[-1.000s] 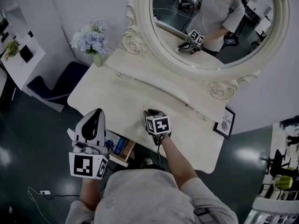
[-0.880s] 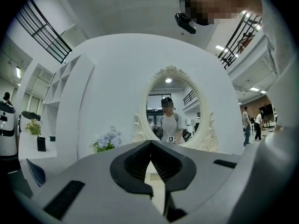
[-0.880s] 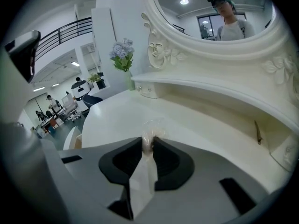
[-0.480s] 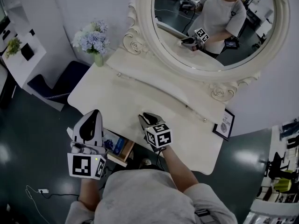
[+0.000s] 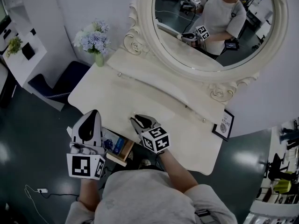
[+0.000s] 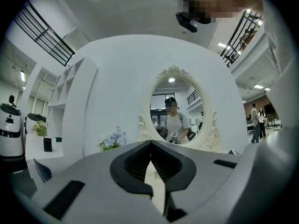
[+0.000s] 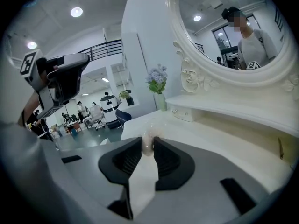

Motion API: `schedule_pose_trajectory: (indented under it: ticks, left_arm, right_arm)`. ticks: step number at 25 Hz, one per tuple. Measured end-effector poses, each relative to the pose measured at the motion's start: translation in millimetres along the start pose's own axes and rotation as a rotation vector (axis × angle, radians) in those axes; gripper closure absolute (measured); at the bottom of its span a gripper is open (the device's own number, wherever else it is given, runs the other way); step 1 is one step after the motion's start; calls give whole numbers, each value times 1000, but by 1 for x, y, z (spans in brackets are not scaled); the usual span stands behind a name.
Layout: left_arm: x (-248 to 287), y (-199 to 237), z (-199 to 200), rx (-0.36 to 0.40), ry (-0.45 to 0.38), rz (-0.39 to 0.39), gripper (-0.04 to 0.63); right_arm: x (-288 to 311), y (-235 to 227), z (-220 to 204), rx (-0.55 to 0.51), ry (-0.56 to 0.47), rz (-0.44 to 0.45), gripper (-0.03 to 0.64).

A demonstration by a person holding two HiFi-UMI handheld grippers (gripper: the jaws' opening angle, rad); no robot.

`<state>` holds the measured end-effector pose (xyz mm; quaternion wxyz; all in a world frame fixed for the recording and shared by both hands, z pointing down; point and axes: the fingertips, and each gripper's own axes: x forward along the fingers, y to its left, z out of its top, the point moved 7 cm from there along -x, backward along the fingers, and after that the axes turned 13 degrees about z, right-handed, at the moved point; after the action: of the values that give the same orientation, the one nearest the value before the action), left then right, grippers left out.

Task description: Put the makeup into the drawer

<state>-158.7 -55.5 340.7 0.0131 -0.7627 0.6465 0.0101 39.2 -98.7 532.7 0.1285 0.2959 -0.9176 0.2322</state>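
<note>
Makeup piece (image 7: 148,143), small, pale and rounded, pinched at the tips of the right gripper (image 5: 139,122), jaws closed narrowly on it with nothing else between them. Hangs at lower centre of the head view, just inside the curved front edge of the cream dressing table (image 5: 121,101), tips aimed toward the frame's upper left. Open drawer (image 5: 127,151) immediately lower left of it, jutting out from under that front edge, blue things (image 5: 119,146) lying inside; makeup piece not yet in it. At lower left, the left gripper (image 5: 93,115), just beside the drawer, jaws together at the tips and holding nothing, pointing level over the tabletop toward the oval mirror (image 5: 145,36). Broad bare tabletop from centre to right of frame, open as far as the raised shelf (image 5: 149,76) along the back under the mirror. Far left corner of the table taken by a vase of pale blue flowers (image 5: 93,41), right end by a small framed picture (image 5: 225,122), dark blue chair (image 5: 56,85) on the dark floor (image 5: 28,139) to the left, all well apart from both grippers. Only a narrow gap between the two grippers, taken up by the drawer.
</note>
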Motion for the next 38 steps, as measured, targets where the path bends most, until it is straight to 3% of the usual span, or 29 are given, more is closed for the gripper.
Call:
schedule_pose_trajectory:
  ticks: [21, 38]
  left_arm:
    - [-18, 17, 3, -1, -4, 53, 581]
    - [-26, 27, 1, -1, 3, 76, 581]
  right_arm:
    - [49, 74, -20, -90, 115, 250, 529]
    - [79, 98, -75, -157, 371, 363, 526]
